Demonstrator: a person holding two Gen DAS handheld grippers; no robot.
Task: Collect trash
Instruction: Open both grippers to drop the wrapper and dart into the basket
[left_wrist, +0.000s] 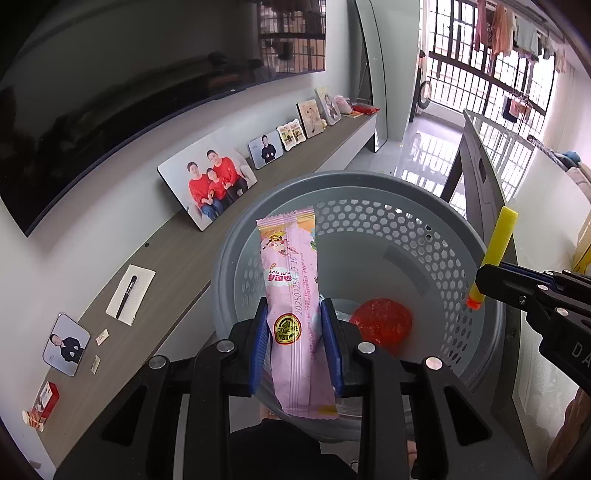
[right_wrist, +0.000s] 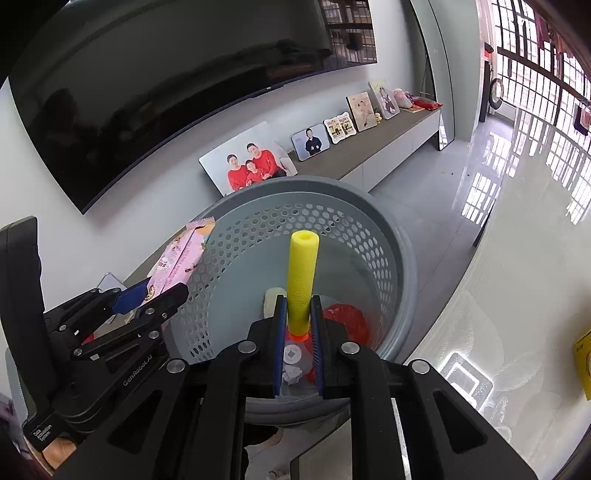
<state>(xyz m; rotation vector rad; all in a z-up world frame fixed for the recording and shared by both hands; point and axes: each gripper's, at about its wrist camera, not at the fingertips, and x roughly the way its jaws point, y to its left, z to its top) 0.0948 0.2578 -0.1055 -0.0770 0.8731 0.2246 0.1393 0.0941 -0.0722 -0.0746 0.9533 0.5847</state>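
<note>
Here both grippers hang over the grey basket (left_wrist: 369, 192). The left gripper (left_wrist: 295, 343) is clamped on a pink snack wrapper (left_wrist: 291, 295), which stands upright above the basket's near rim. The right gripper (right_wrist: 298, 332) pinches a yellow foam dart (right_wrist: 303, 273) near its orange tip, above the basket's middle. Inside the basket, at the bottom, lie a red crumpled wrapper (left_wrist: 382, 321) and some pale scraps (right_wrist: 291, 369).
</note>
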